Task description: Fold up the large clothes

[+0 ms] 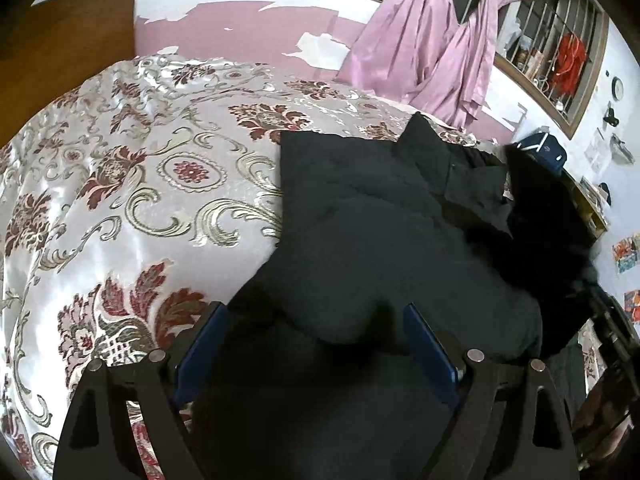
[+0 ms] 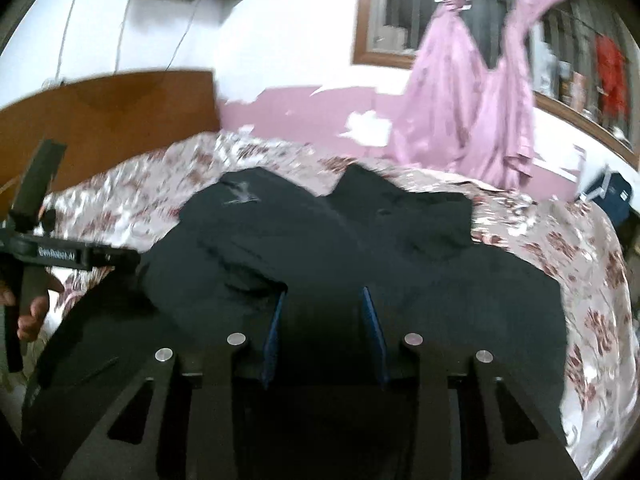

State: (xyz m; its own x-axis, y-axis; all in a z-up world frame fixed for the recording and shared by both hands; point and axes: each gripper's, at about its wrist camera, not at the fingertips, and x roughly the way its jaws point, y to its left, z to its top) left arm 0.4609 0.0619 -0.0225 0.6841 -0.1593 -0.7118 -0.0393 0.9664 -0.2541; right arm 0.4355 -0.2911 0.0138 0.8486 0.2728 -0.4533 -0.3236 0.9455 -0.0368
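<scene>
Dark garment (image 1: 372,248) on floral bedspread (image 1: 132,184), long axis running away from both tongs. Left gripper (image 1: 316,344) spread wide over it. Right gripper (image 2: 324,332) narrowed, grip unclear; near hem hidden, right view blurred.

Bedspread (image 2: 580,280) motion-blurred; left gripper (image 2: 24,240) cut off at frame edge.

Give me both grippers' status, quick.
Left gripper: jaws wide open over the dark garment, gripping nothing.
Right gripper: jaws part closed; whether they pinch the garment cannot be told.
</scene>
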